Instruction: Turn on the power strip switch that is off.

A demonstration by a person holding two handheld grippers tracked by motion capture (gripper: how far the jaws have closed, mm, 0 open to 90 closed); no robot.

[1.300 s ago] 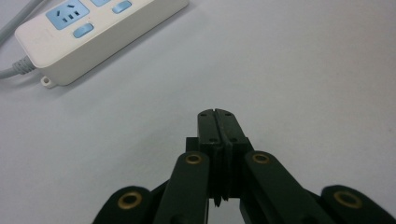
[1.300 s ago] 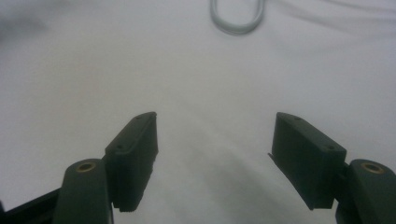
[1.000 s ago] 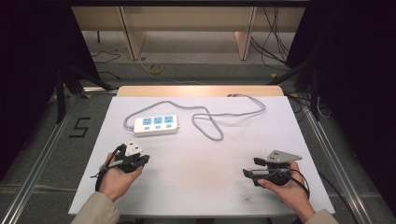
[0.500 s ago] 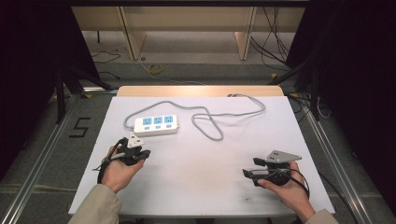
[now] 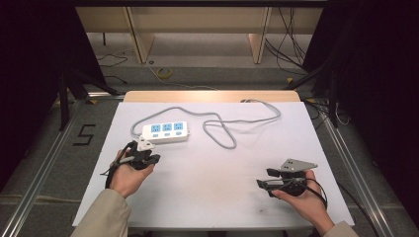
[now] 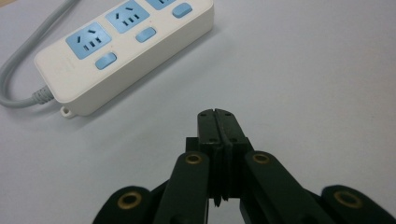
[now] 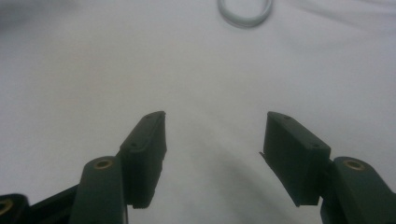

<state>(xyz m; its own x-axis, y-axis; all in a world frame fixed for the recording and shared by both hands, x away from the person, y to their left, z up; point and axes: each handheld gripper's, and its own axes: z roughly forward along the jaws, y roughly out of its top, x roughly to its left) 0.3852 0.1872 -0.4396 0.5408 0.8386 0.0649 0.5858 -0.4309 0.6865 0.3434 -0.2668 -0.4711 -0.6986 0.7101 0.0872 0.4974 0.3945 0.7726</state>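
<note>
We hold a claw in each hand over a white table (image 5: 212, 197). The left claw (image 5: 148, 157), its jaws pressed together with nothing between them, hovers just near of a white power strip (image 5: 166, 132) that lies at the far left, three blue sockets and three blue switches facing up. Its grey cord (image 5: 222, 129) loops away to the far right. The right claw (image 5: 263, 178), jaws spread and empty, waits well apart at the near right. We judge the step in hand is pressing a switch (image 6: 105, 60) on the strip. To do it well, we should keep the jaws together as one blunt tip, come straight down on one switch, and press gently so the strip does not slide.
</note>
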